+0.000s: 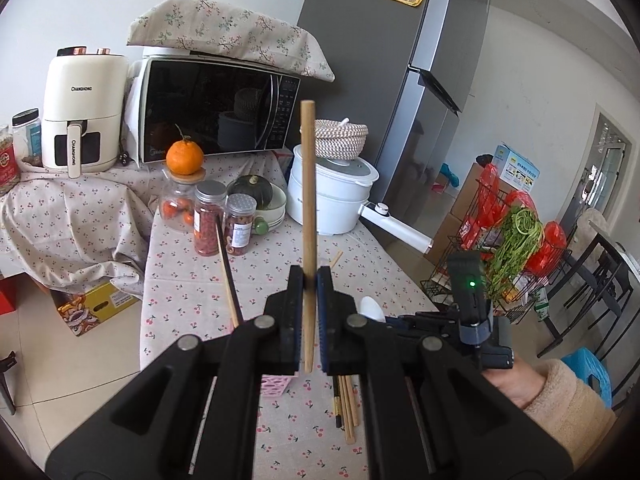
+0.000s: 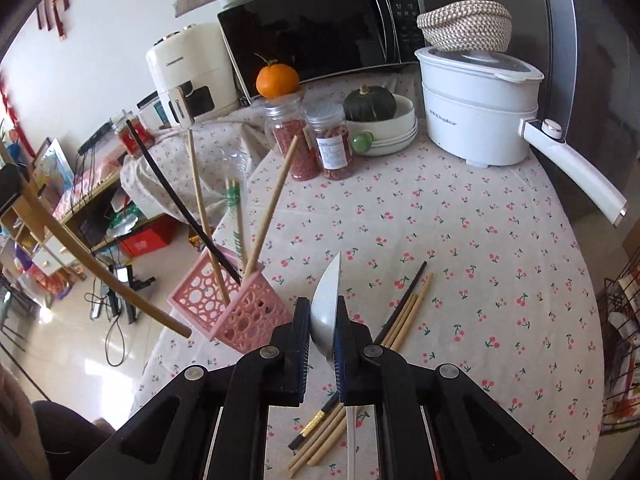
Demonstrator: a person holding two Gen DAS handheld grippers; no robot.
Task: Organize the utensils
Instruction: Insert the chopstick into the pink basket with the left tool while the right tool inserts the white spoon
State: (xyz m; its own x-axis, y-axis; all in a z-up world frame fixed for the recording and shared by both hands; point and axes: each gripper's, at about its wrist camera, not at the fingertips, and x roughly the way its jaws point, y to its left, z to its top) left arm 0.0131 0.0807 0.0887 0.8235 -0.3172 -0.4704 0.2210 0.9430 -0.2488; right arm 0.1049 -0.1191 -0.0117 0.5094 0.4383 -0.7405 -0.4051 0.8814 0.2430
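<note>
**Grippers closed on a chopstick and a spoon**

Left gripper [image 1: 310, 280] is seen clamped on a wooden chopstick [image 1: 308, 184], held upright at the centre of the left wrist view. The right gripper [image 2: 323, 312] is closed on a white spoon [image 2: 329, 292], its bowl pinched edge-on at lower centre of the right wrist view. Loose chopsticks [image 2: 404, 312] are laid on the cherry-print desk [image 2: 460, 240] just right of the spoon. A pink holder [image 2: 236, 308], left of centre, is filled with several chopsticks. Farther back, jars [image 2: 296, 140] and a white cooker [image 2: 476, 108] are seen.
</note>
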